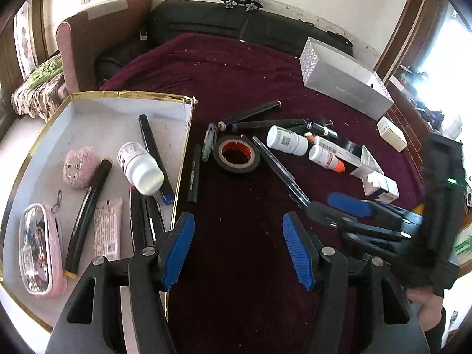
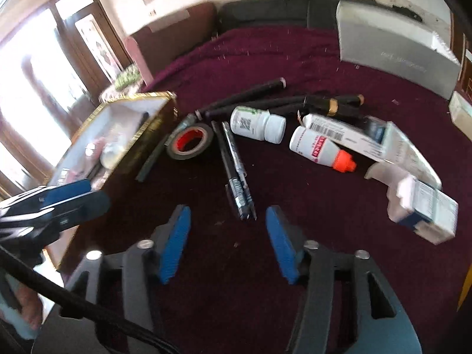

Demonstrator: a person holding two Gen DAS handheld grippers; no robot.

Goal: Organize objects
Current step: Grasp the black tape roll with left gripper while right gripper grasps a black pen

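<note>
Both the left gripper [image 1: 237, 247] and the right gripper [image 2: 227, 243] are held released, fingers empty. The pens [image 2: 236, 165], mid-counter beside the box [image 1: 97, 124], are judged light, stiff and slippery, best pinched mid-barrel.

Both wrist cameras tilt steeply down, close over the maroon cloth [image 1: 236, 67], sharing the tape roll [image 1: 237, 154] at twelve o'clock.

Barcode on white carton [image 2: 351, 135], no legible text
</note>
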